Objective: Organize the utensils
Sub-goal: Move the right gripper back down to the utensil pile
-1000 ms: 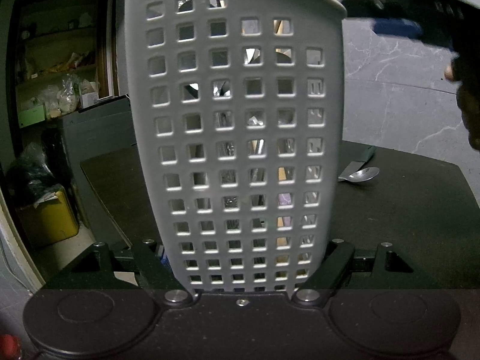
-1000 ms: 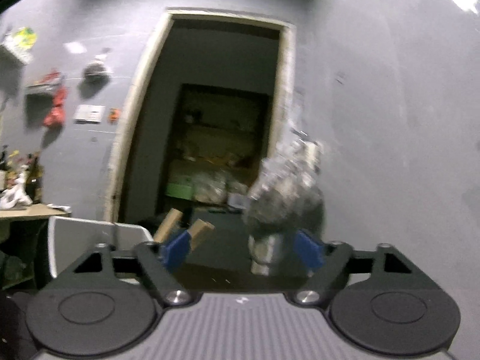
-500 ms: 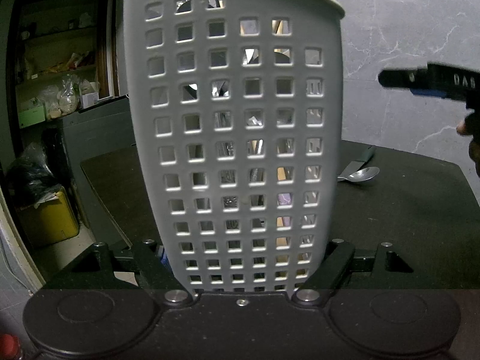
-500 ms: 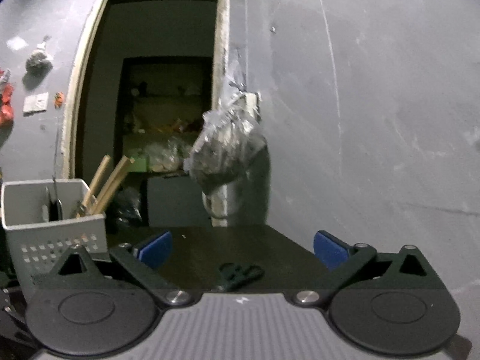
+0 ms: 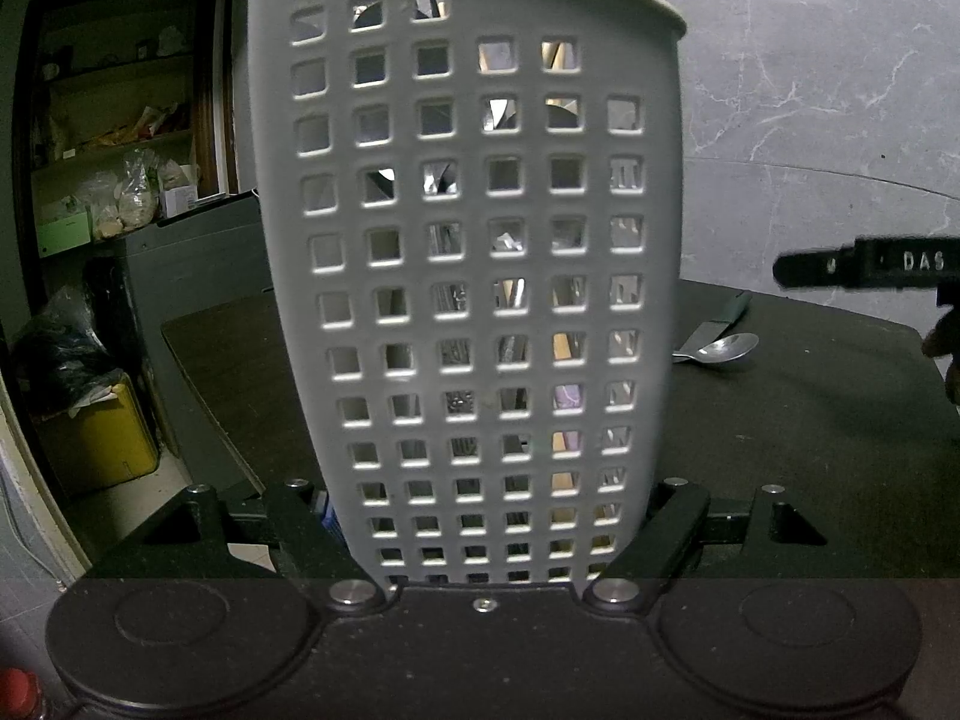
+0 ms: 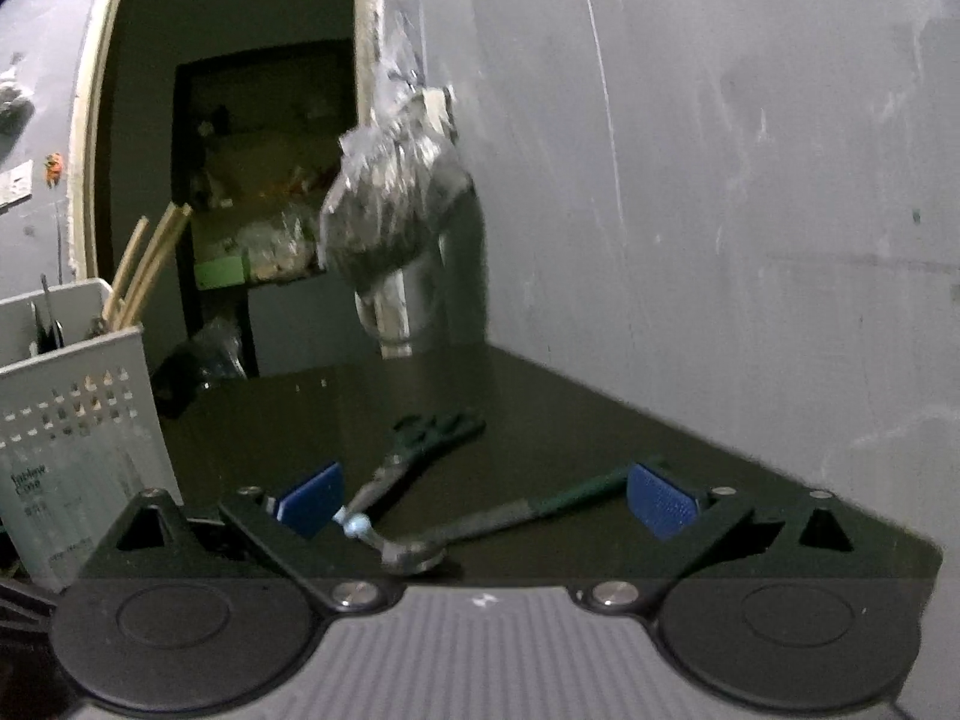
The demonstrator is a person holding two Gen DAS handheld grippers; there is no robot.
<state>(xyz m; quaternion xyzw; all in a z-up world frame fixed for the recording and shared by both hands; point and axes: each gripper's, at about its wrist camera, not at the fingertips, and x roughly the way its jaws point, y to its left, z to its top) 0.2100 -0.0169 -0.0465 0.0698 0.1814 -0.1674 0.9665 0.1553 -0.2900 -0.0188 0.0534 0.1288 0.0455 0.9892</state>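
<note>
**A:** What took up most of the scene?

**B:** The dark table (image 6: 600, 420), running back to a grey wall. On it stood the grey perforated utensil basket (image 5: 480, 270), upright, filling the middle of the left wrist view. In the right wrist view the same basket (image 6: 78, 438) sat at the left edge of the table, with wooden sticks (image 6: 144, 264) and some metal handles poking out of its top.

**A:** And the left gripper (image 5: 486, 534)?

**B:** Clamped around the basket's lower part, one finger against each side wall, the basket squeezed between them.

**A:** The right gripper (image 6: 486, 504)?

**B:** Spread wide, with nothing between its blue pads (image 6: 660, 504). Its jaws had just been widening. It hung low over the table, pointed toward the corner by the wall. From the left wrist camera, part of it showed at the right edge as a black bar, with a bit of the person's hand (image 5: 945, 354) below.

**A:** What utensils lay loose?

**B:** In front of the right gripper, black-handled scissors (image 6: 414, 450) lay on the table, and beside them a spoon (image 6: 480, 528) with a dark green handle, its bowl nearest the camera. The left wrist view showed that spoon (image 5: 720, 348) just to the right of the basket, apart from it.

**A:** Anything smaller?

**B:** A plastic bag (image 6: 396, 198) hung by the doorway behind the table.
</note>
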